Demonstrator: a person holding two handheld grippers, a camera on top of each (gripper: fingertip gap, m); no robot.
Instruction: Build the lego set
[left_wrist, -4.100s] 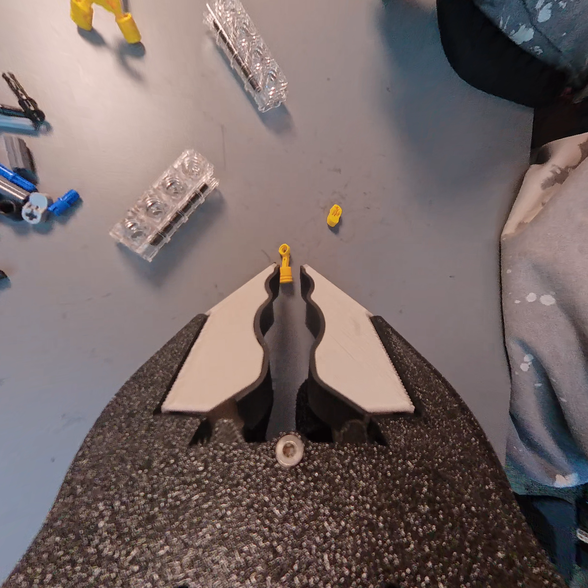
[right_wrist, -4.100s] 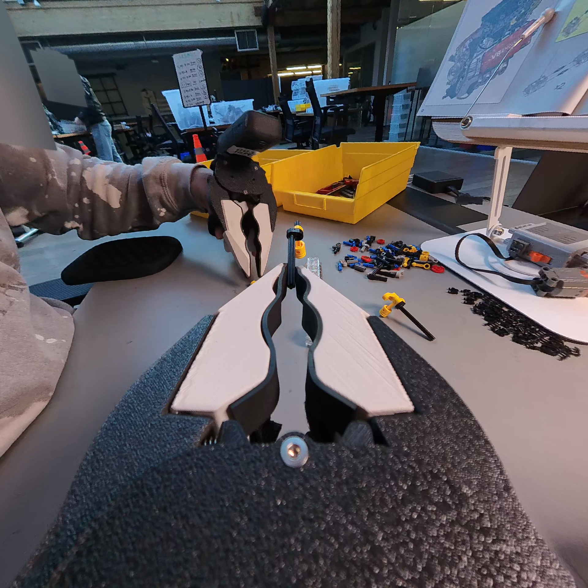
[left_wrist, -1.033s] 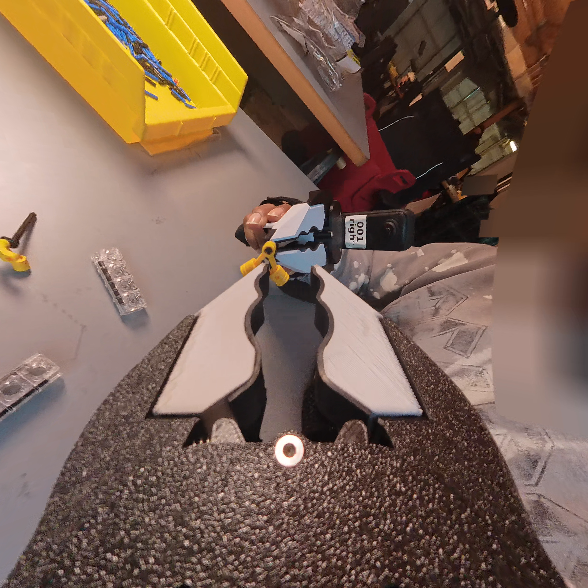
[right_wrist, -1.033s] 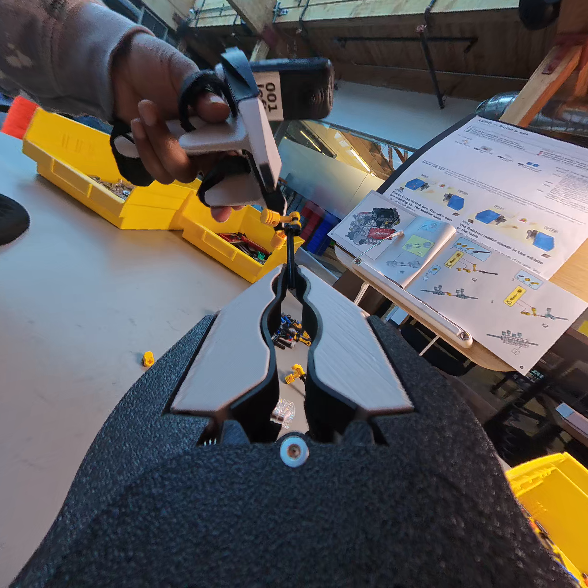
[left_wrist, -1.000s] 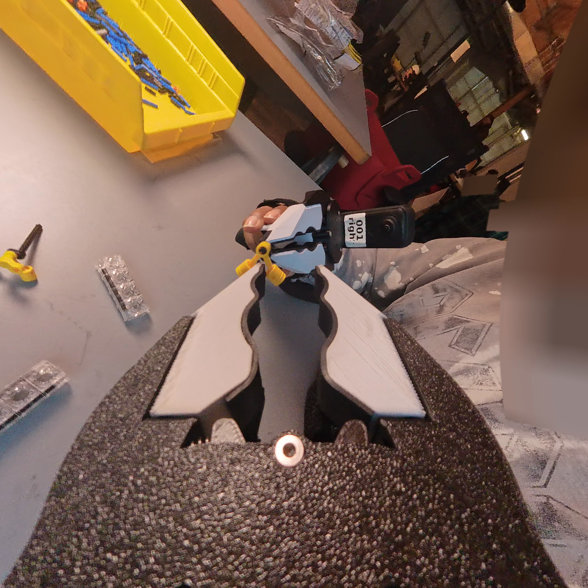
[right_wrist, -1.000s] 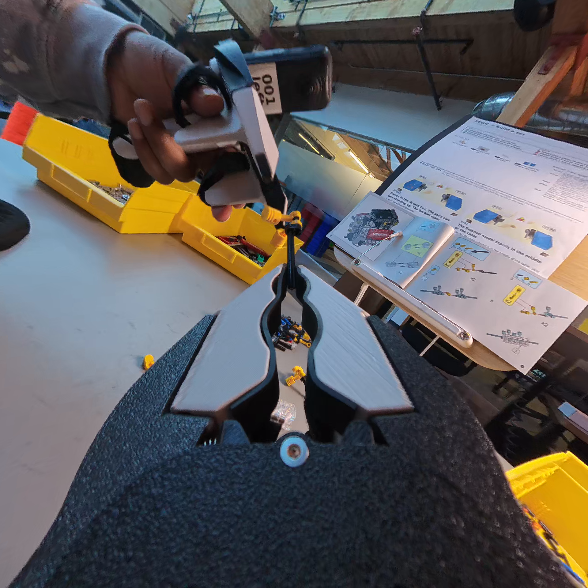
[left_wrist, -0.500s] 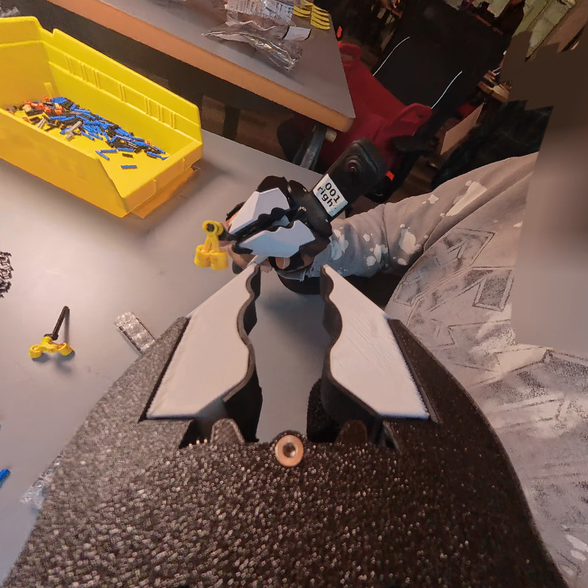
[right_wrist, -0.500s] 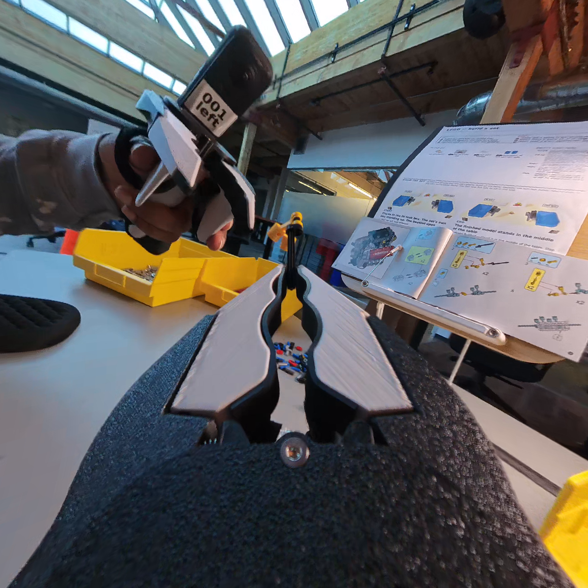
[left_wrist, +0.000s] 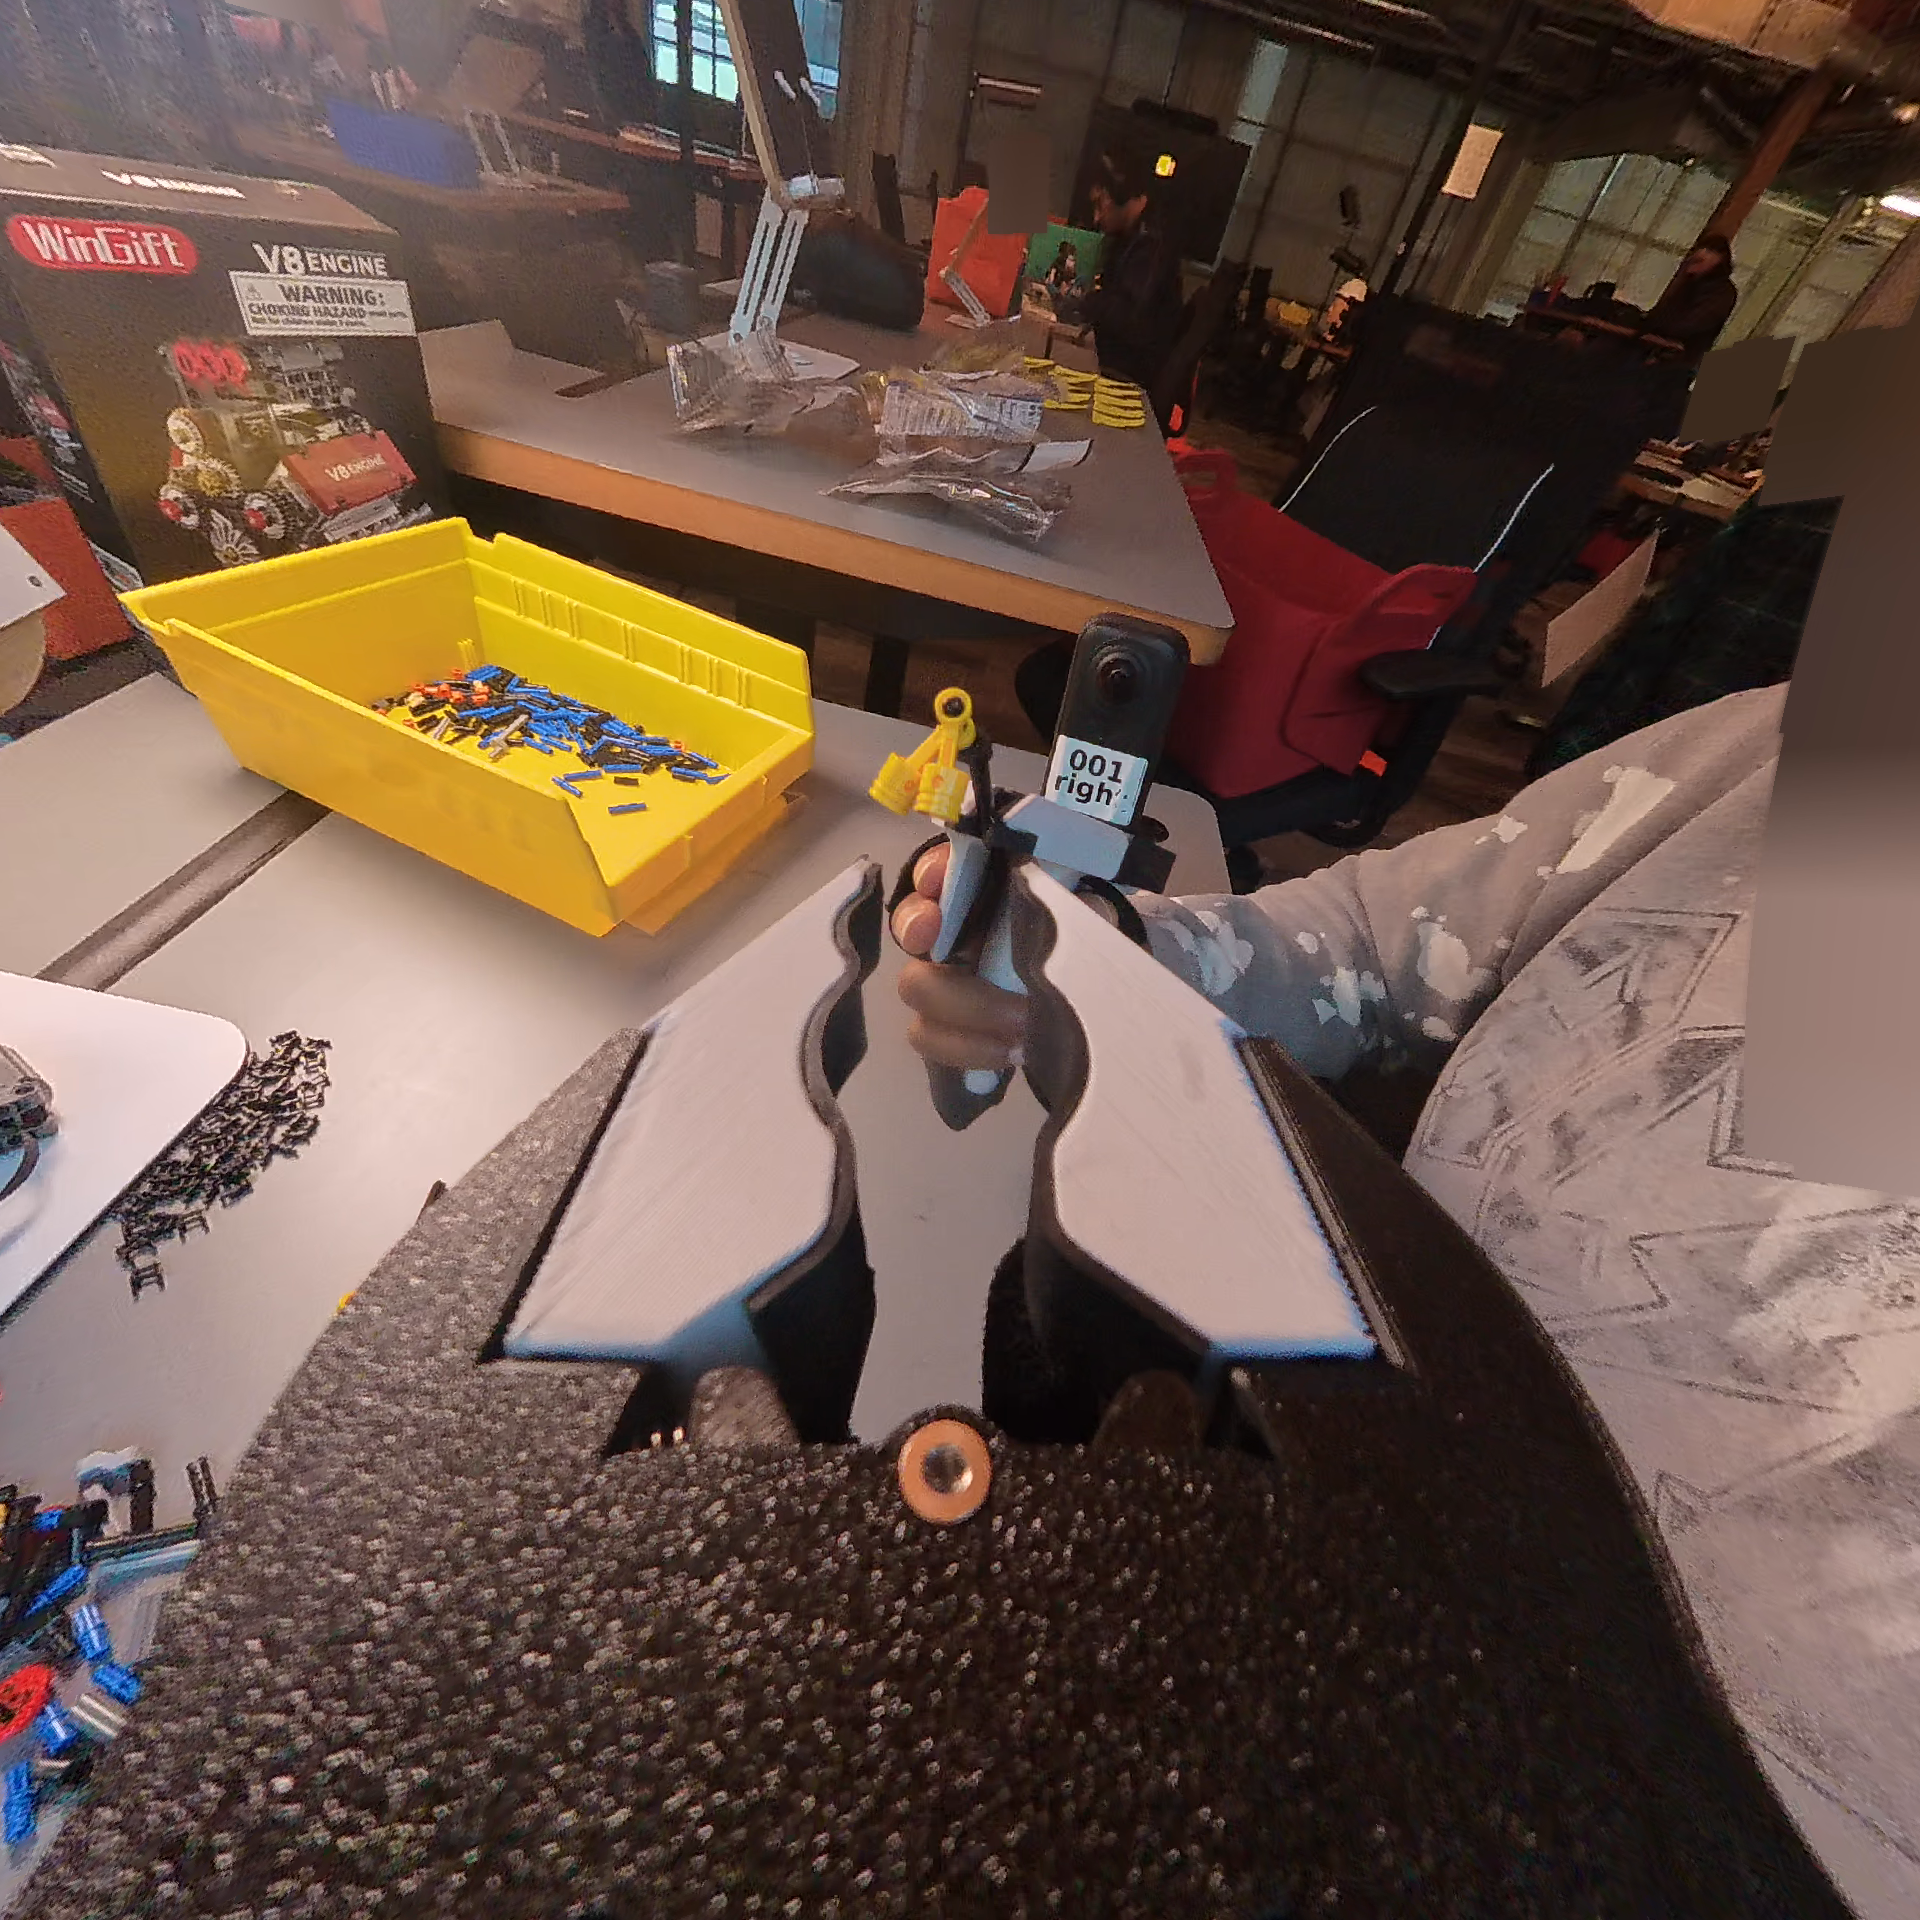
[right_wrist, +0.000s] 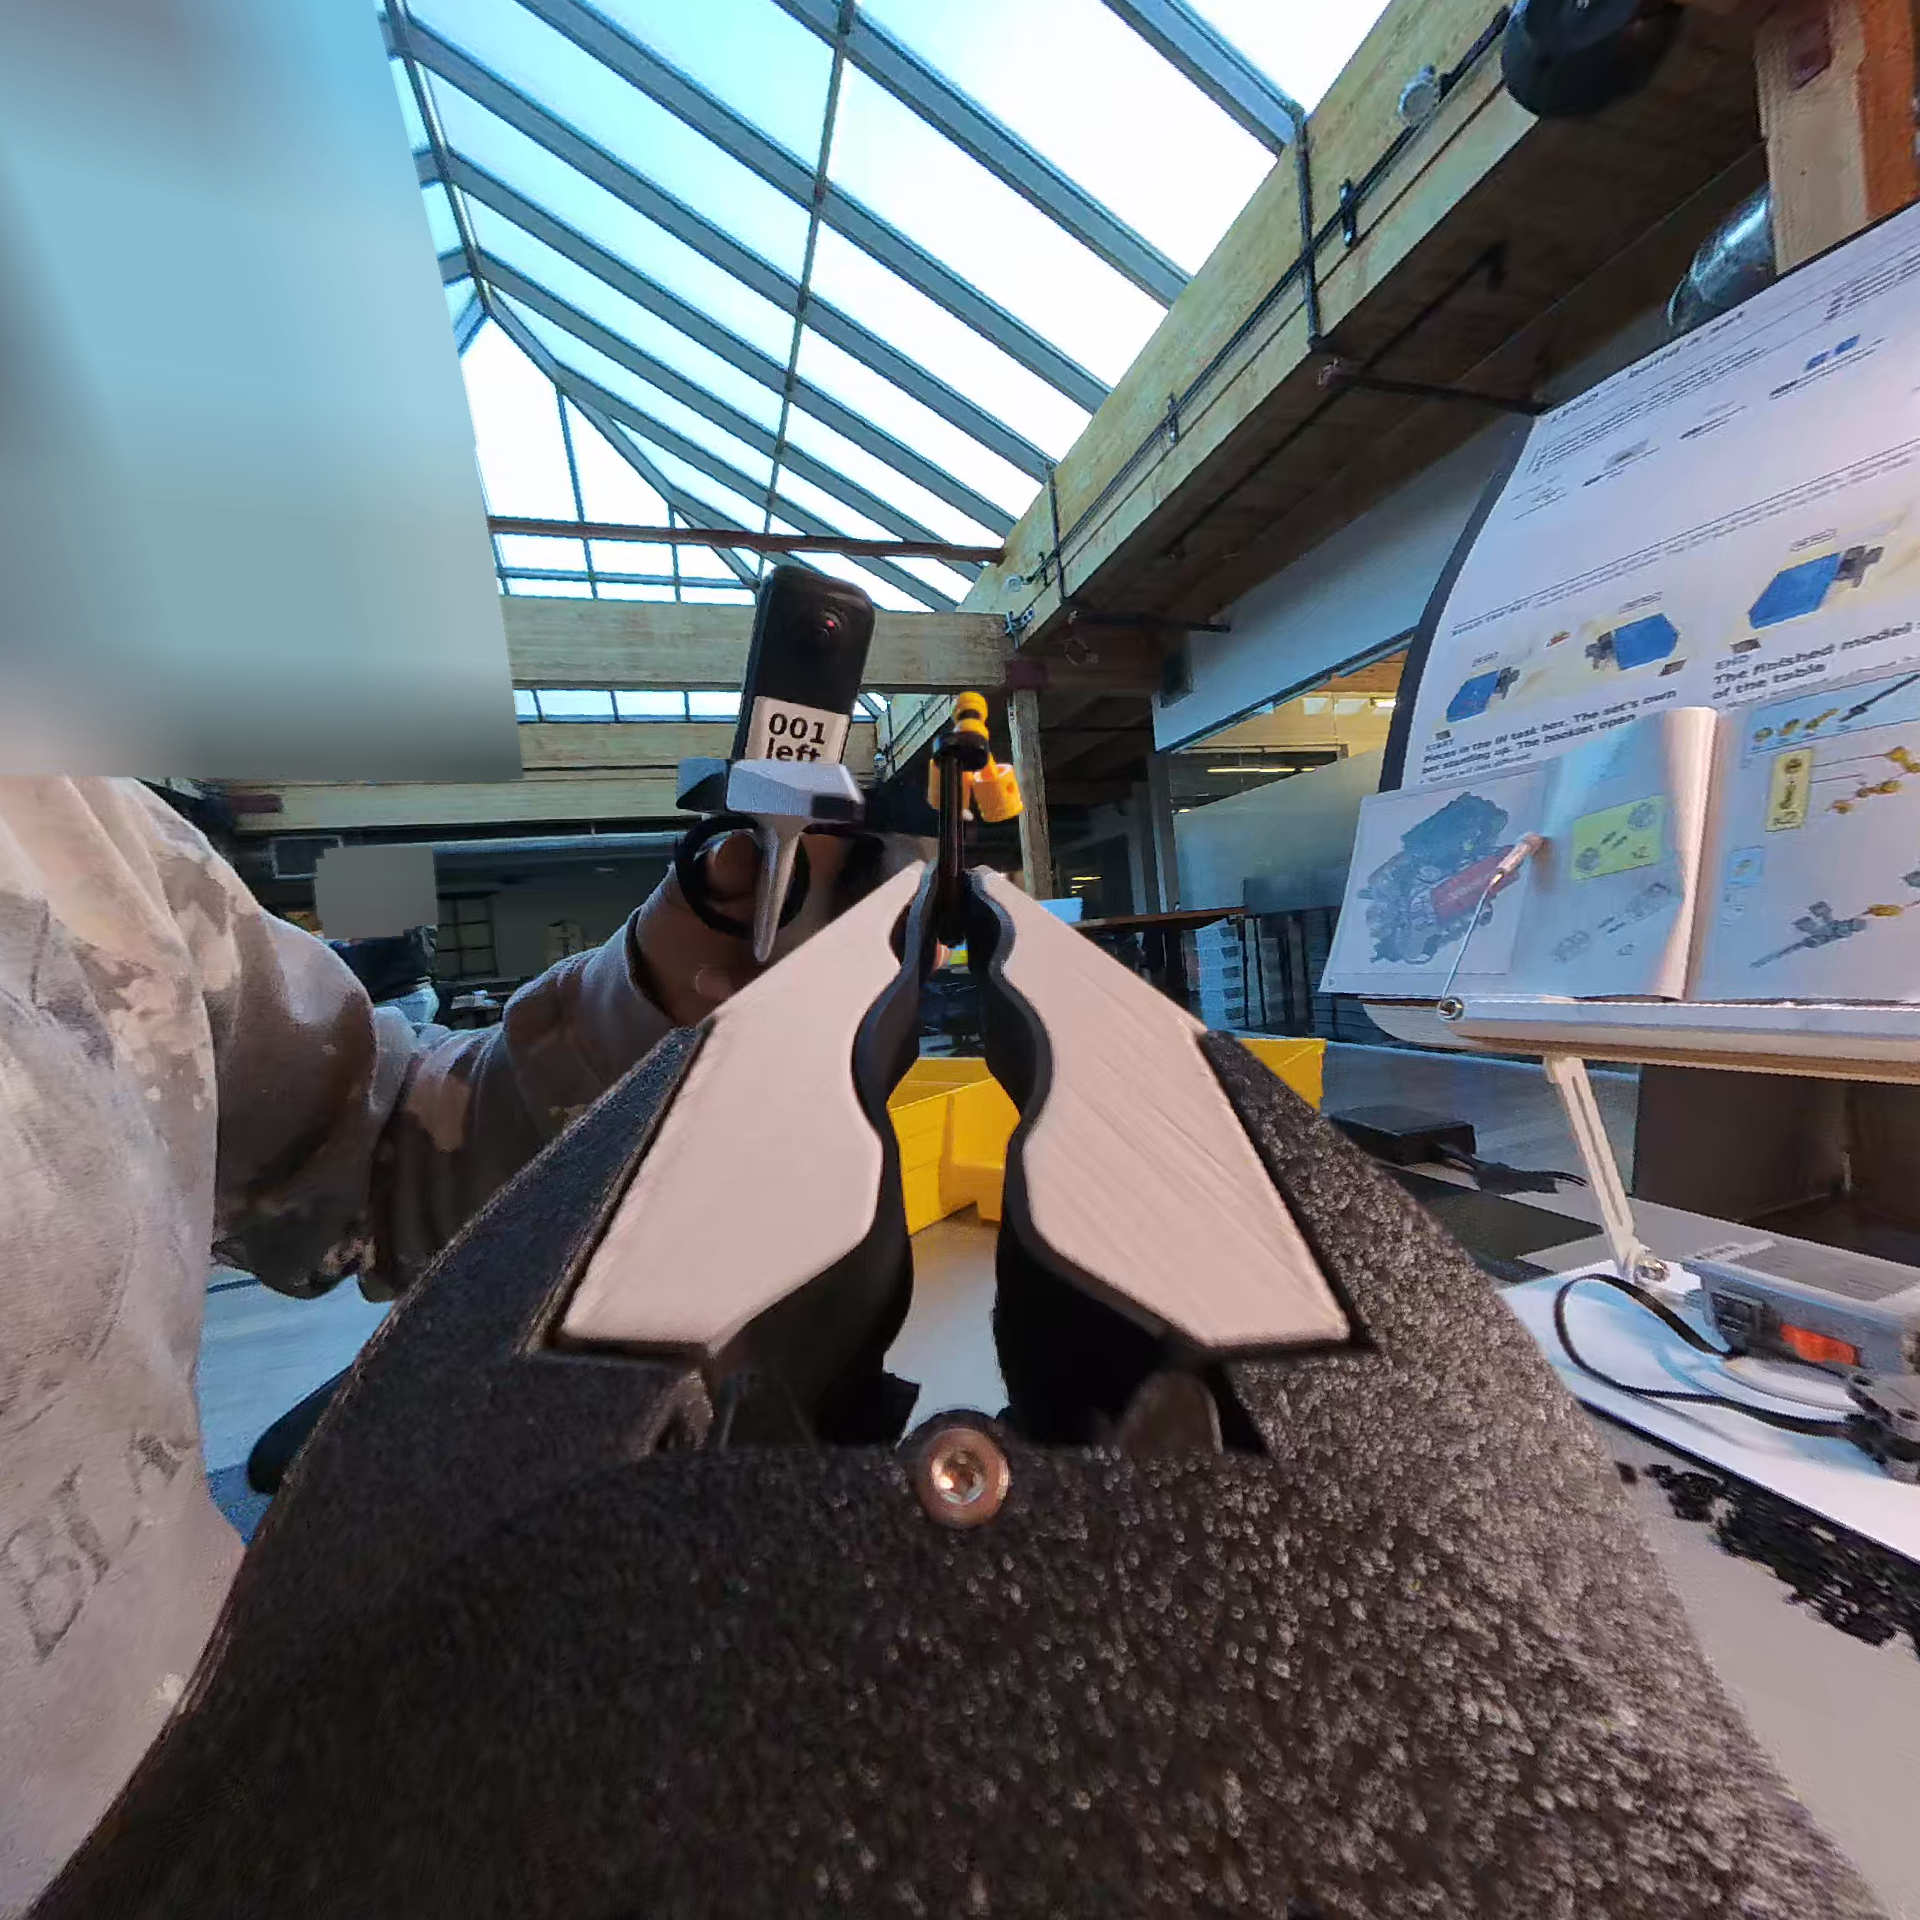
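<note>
My right gripper (right_wrist: 945, 883) is shut on a thin black axle (right_wrist: 948, 831) and holds it upright in the air. Small yellow pieces (right_wrist: 982, 774) sit at the axle's top end. The left wrist view shows the same gripper (left_wrist: 982, 842), axle and yellow pieces (left_wrist: 925, 764) just beyond my left fingertips. My left gripper (left_wrist: 951, 883) is open and empty, its jaws wide apart, a short way from the right one. It also shows in the right wrist view (right_wrist: 779, 831), to the left of the axle, held in a hand.
A yellow bin (left_wrist: 717, 821) of small blue and black parts stands at the table's back, with a printed box (left_wrist: 208, 364) behind it. A pile of black pins (left_wrist: 229, 1132) lies by a white plate (left_wrist: 104, 1101). An open instruction booklet (right_wrist: 1662, 831) stands at right above a grey motor unit (right_wrist: 1797, 1330). Spacing between my two grippers at the tips: around 5 cm.
Both grippers have tilted upward and turned. My left gripper has opened wider and drawn back from the yellow pieces. The right one still holds the axle.
</note>
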